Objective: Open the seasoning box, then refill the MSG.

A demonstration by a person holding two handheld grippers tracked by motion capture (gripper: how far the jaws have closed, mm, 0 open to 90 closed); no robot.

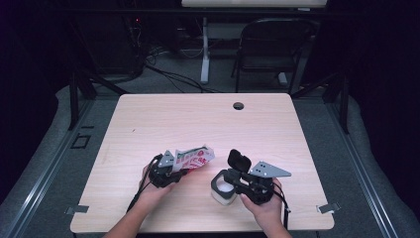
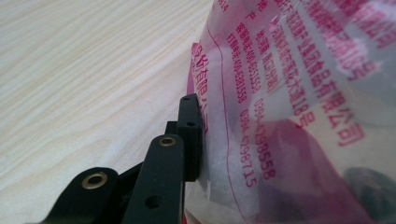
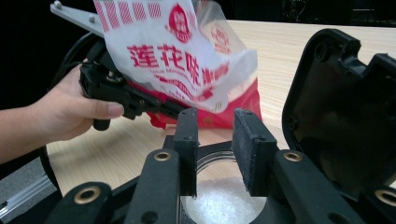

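A red-and-white printed plastic bag (image 1: 194,158) with white granules in it is raised over the table's near middle, and my left gripper (image 1: 173,171) is shut on it. In the left gripper view one black pad (image 2: 190,135) presses the bag (image 2: 289,93); the bag hides the other jaw. To its right stands a small clear jar (image 1: 222,191) holding white granules (image 3: 219,200), its black flip lid (image 1: 239,161) swung up. My right gripper (image 3: 215,116) sits over the jar mouth, jaws apart with nothing between the pads. The bag (image 3: 177,60) hangs just beyond them.
The light wooden table (image 1: 198,119) has a cable hole (image 1: 238,105) near its far edge. A dark folding chair (image 1: 272,49) and a desk leg (image 1: 204,54) stand beyond the table. Both of the person's hands come in at the near edge.
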